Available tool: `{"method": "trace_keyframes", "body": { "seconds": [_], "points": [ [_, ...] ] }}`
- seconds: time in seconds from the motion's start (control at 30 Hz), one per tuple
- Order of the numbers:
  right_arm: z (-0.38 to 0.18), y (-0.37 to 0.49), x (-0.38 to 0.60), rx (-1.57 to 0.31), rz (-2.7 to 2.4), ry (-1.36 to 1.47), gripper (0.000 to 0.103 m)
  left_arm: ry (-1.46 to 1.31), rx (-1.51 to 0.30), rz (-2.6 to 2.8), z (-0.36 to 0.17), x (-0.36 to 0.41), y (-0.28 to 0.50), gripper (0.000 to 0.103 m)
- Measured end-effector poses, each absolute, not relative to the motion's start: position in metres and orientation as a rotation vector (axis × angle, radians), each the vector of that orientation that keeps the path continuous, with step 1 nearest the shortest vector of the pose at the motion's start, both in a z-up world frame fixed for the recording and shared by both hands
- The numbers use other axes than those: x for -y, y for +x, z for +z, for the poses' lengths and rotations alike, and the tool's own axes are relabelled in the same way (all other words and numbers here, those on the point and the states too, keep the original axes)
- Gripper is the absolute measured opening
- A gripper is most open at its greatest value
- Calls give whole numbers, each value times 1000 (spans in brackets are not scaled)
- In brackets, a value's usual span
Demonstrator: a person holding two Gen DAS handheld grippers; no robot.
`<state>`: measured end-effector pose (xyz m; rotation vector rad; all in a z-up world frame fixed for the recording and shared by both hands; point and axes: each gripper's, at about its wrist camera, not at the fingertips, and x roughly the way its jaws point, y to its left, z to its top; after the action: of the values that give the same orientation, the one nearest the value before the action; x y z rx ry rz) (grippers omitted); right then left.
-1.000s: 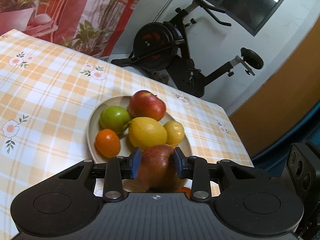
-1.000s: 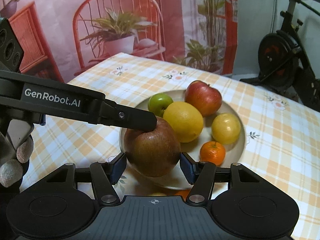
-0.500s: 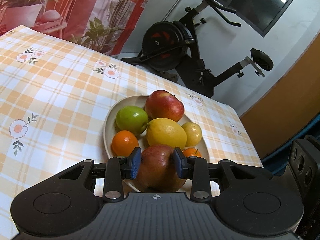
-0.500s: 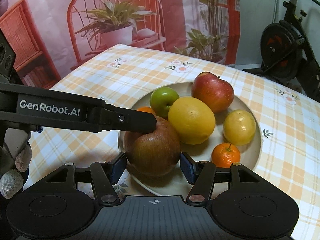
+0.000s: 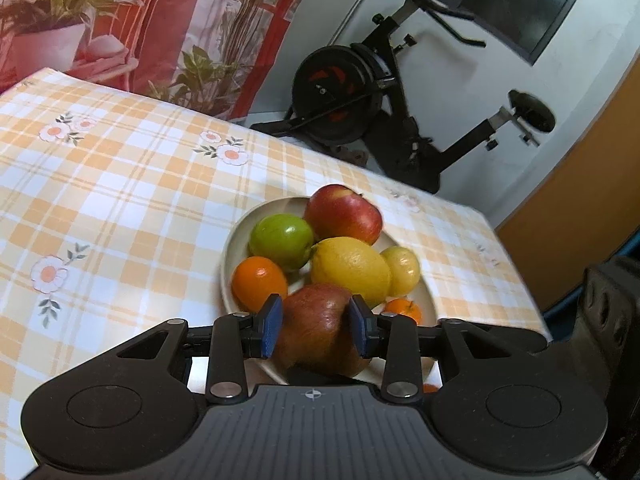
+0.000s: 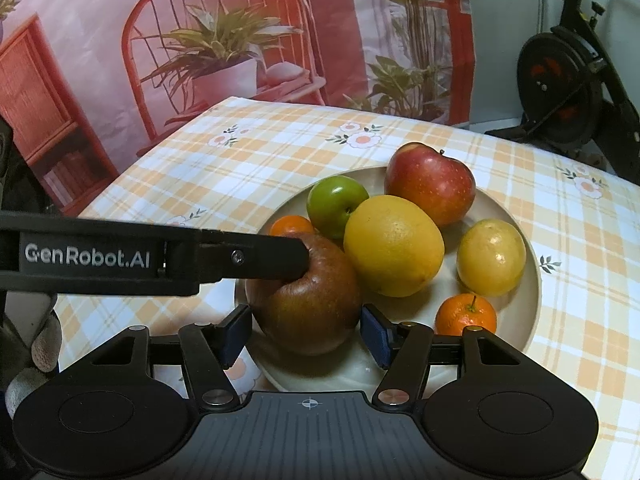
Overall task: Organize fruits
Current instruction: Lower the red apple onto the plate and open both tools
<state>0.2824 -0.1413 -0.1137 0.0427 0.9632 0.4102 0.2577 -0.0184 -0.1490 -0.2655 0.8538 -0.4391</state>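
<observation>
**Mia:** What is the left gripper [image 5: 316, 330] doing?

**Ben:** Its two blue pads [image 5: 271, 330] are squeezed against the sides of a big brownish-red apple [image 5: 318, 330]. From the right wrist camera you can see one black finger [image 6: 276, 258] lying across the top of that apple, right by the dip where the stem goes.

**Mia:** And the right gripper [image 6: 306, 338]?

**Ben:** It is spread wide. Its blue pads [image 6: 236, 334] sit on each side of the same apple. They look very close to it, but I cannot tell if they touch it.

**Mia:** Where is the apple?

**Ben:** At the near edge of a round cream plate [image 6: 528, 308]. I cannot tell if it rests on the plate or hangs just over it.

**Mia:** What else is on the plate?

**Ben:** A big yellow lemon [image 6: 394, 246] is right behind the apple, touching it. A small shiny green apple [image 6: 336, 206] and a red apple [image 6: 430, 186] are farther back. A little round yellow fruit [image 6: 491, 258] is on the right, and a small orange tangerine with a stem [image 6: 466, 316] is in front of it. Another orange tangerine [image 5: 259, 282] peeks out on the left.

**Mia:** What is under the plate?

**Ben:** A table with an orange and white checked cloth with flowers [image 5: 120, 200]. Past the table is a black exercise bike [image 5: 360, 92] and a red wall cloth with a printed chair and plants [image 6: 224, 40].
</observation>
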Motion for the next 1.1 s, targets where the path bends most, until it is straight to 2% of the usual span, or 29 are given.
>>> {"method": "trace_keyframes", "body": {
  "seconds": [0.23,0.3,0.33,0.43,1.1],
  "points": [
    [-105,277,143,-934,413,23,57,-240,-845,-429,-147,20,257,40],
    [-101,274,144,-923,421,9,54,-236,-843,-424,-146,20,257,40],
    [-100,273,144,-923,425,-3,48,-238,-843,-423,-146,20,257,40],
    [-100,270,143,-932,431,-31,46,-237,-844,-420,-146,21,256,40],
    [-103,273,134,-906,423,0,46,-249,-831,-377,-144,14,256,40]
  ]
}}
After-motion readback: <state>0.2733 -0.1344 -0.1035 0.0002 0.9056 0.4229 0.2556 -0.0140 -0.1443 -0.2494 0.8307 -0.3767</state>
